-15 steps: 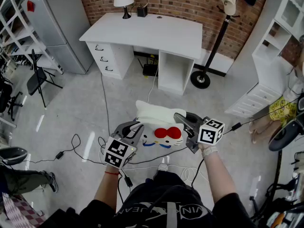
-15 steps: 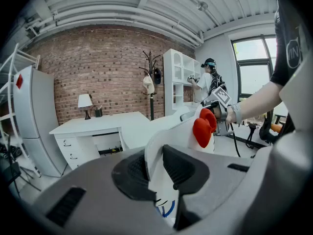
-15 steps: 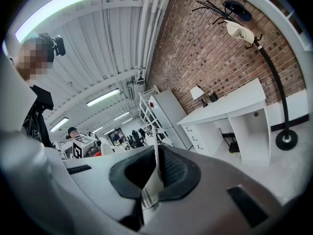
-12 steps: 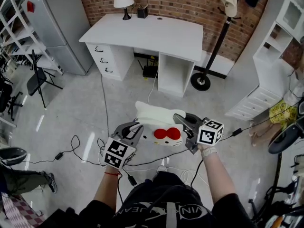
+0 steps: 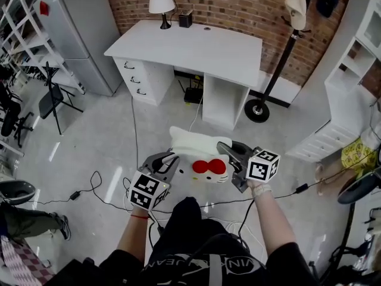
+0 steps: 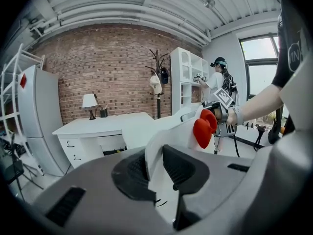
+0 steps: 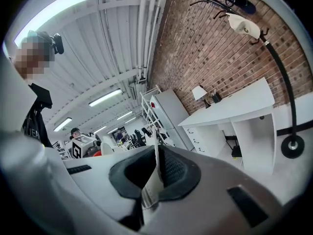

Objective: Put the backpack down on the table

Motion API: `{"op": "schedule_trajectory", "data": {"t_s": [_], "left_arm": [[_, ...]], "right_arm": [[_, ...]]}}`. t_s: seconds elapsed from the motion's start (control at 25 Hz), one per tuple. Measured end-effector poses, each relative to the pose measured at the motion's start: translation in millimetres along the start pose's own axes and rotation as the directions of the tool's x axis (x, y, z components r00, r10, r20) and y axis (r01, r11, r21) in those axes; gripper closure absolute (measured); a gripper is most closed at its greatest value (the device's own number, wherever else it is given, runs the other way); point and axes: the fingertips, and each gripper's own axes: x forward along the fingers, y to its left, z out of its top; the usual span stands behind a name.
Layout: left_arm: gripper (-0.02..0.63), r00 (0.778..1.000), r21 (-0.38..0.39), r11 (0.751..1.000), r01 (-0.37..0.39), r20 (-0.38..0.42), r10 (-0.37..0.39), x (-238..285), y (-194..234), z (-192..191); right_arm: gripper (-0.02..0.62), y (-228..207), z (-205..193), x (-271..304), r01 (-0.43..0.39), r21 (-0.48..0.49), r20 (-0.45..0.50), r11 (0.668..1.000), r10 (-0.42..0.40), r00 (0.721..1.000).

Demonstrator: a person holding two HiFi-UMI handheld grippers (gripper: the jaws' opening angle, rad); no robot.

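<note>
- The left gripper (image 5: pixel 166 161) pinches one side of the white backpack (image 5: pixel 191 140)
- The right gripper (image 5: pixel 231 155) pinches the other side, on a thin white edge
- The backpack has a red bow (image 5: pixel 209 168) and hangs between them, up over the floor (image 5: pixel 95 136)
- The white table (image 5: pixel 196 40) with a lamp (image 5: pixel 159 2) on it is well apart, ahead

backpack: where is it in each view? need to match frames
Head view: backpack at centre, white with a red bow.
Left gripper view: centre, running from the closed jaws up right to the bow.
Right gripper view: lower centre, a thin white edge pinched in the jaws.
Shared landmark: white desk.
</note>
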Motion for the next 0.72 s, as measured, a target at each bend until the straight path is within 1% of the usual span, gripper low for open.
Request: {"op": "schedule_trajectory", "data": {"t_s": [0.24,0.4,0.52,0.72], "left_arm": [[0.545,1.000,0.005,1.000,-0.003,-0.008,0.003,20,22,5],[0.545,0.999,0.003,1.000,0.021,-0.027,-0.021,41,39,6],[0.545,0.999,0.008,0.999,0.034,-0.034,-0.033,60,57,15],[0.545,0.998,-0.014,0.998,0.054,-0.044,-0.055,86,88,20]], "right_arm": [[0.584,-21,11,17,-0.003,-0.002,-0.005,1.000,0.003,1.000],[0.584,-42,14,30,0.011,0.016,-0.013,1.000,-0.011,1.000],[0.584,-61,28,41,0.022,0.024,0.000,0.999,-0.022,1.000],[0.584,-88,42,67,0.025,0.029,-0.007,0.999,-0.025,1.000]]}}
